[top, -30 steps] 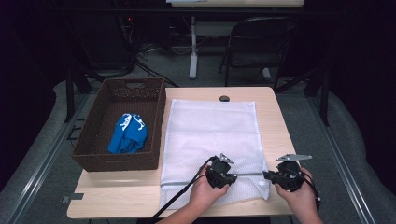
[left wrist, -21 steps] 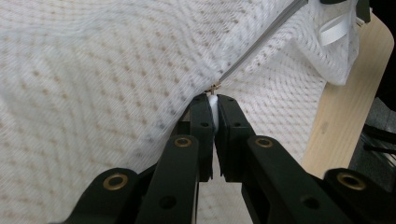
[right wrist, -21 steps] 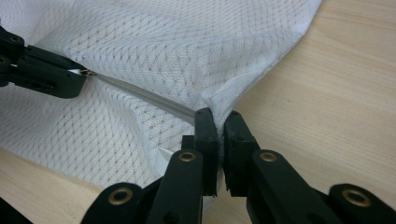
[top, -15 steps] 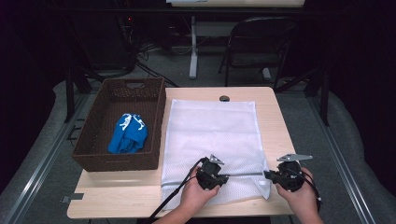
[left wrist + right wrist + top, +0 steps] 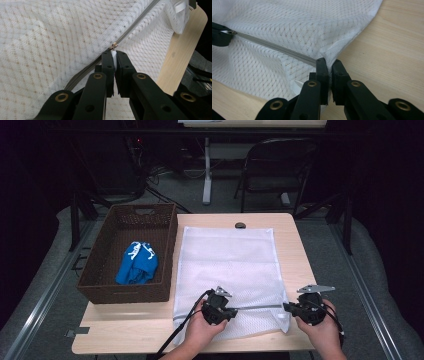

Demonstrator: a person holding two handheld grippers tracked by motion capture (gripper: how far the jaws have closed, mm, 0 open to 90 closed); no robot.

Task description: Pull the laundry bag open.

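The left gripper [image 5: 114, 55] pinches a small white zipper pull [image 5: 114, 53] between its pressed-together jaws, at the zipper [image 5: 260, 308] of a white mesh laundry bag [image 5: 227, 265] near the table's near edge. In the left gripper view the grey zipper line [image 5: 132, 27] runs diagonally away from the jaw tips across the mesh. The right gripper [image 5: 329, 62], its jaws closed, clamps the bag's near right corner where the zipper ends, with the fabric bunched up around the jaw tips. In the right gripper view, the zipper [image 5: 274, 47] stretches taut from that corner toward the left gripper [image 5: 220, 35], seen at the far left. From the high view, the left gripper [image 5: 220, 306] sits at about the middle of the bag's near edge, held by the person's left hand [image 5: 202, 330], and the right gripper [image 5: 305, 309] sits at the bag's right corner, held by the right hand [image 5: 322, 332]. The bag lies flat on a light wooden table [image 5: 125, 330]. Left of the bag, just beside it, stands a dark wicker basket [image 5: 100, 287] holding a blue cloth [image 5: 136, 265]. A small dark round object [image 5: 240, 225] rests at the table's far edge.
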